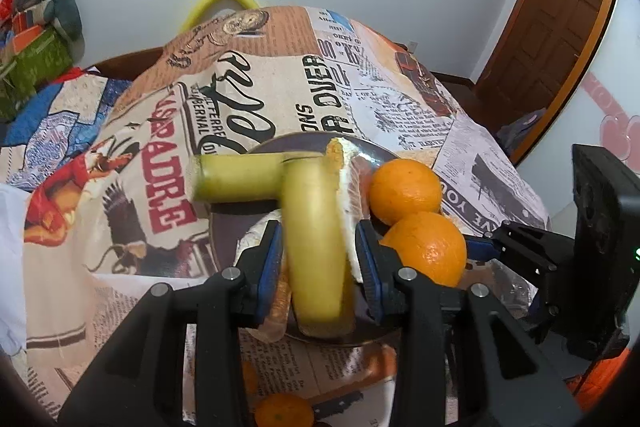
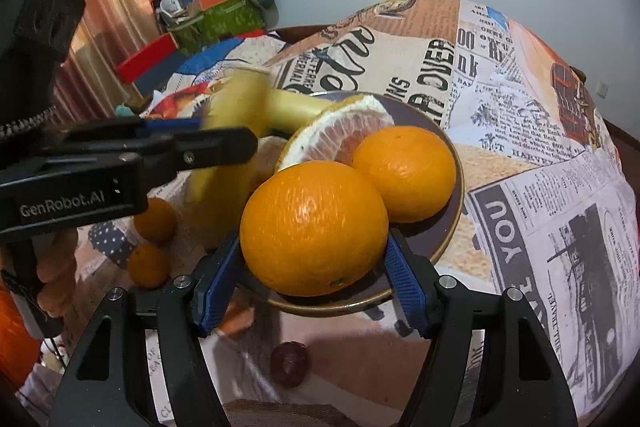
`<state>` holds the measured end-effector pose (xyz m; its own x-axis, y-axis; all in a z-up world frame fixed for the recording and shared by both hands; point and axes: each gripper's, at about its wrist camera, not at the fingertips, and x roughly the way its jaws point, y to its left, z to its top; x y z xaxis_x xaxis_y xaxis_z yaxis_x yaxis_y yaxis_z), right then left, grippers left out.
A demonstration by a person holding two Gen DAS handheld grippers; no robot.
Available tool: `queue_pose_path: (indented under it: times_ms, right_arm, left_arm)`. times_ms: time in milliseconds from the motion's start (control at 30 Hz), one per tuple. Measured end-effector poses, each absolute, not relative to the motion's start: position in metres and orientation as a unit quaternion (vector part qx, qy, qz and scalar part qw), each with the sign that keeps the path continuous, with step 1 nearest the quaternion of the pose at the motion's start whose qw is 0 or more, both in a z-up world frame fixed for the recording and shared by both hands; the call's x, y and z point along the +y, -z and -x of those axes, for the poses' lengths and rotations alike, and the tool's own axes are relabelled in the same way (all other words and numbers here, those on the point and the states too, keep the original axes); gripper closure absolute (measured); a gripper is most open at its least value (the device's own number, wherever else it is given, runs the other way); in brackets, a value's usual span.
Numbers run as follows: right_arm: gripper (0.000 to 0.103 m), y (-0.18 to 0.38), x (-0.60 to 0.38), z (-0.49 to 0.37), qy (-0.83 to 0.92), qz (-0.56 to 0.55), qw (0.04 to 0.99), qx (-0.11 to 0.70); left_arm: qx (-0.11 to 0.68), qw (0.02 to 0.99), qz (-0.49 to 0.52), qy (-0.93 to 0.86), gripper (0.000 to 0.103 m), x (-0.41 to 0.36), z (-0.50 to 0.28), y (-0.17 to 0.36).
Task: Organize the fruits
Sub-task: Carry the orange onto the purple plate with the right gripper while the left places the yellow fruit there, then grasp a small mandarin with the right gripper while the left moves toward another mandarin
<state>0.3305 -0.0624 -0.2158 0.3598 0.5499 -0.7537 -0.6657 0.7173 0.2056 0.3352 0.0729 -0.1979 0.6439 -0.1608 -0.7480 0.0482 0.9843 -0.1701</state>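
Straddling a yellow-green banana (image 1: pixel 316 251), the left gripper (image 1: pixel 318 247) has its blue-padded fingers (image 1: pixel 270 259) set either side of the fruit; the left pad seems to meet the peel while a sliver of gap shows at the right pad, so whether it is truly pinching I cannot tell; the banana reaches forward over a dark plate (image 1: pixel 376 149) and joins a second banana (image 1: pixel 236 183) that lies crosswise, blurred at its tip; beside them on the plate sit a cut grapefruit piece (image 2: pixel 340 131) and the far orange (image 2: pixel 404 173); the right gripper (image 2: pixel 314 259) has its fingers (image 2: pixel 404 279) spread wide about the near orange (image 2: pixel 314 227), which rests at the plate's front edge, both pads against its sides; the plate stands on a newspaper-print tablecloth (image 2: pixel 560 187); off the plate, two small oranges (image 2: pixel 154 219) and a dark round fruit (image 2: pixel 289 363) lie on the cloth.
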Motion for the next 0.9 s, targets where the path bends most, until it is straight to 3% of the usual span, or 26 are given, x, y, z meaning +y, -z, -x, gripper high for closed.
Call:
queue_pose_path:
  times_ms: [900]
  right_arm:
    - [0.034, 0.167, -0.094, -0.292, -0.337, 0.041, 0.855, 0.393]
  left_arm:
    - [0.402, 0.914, 0.053, 0.025, 0.066, 0.085, -0.247, 0.162]
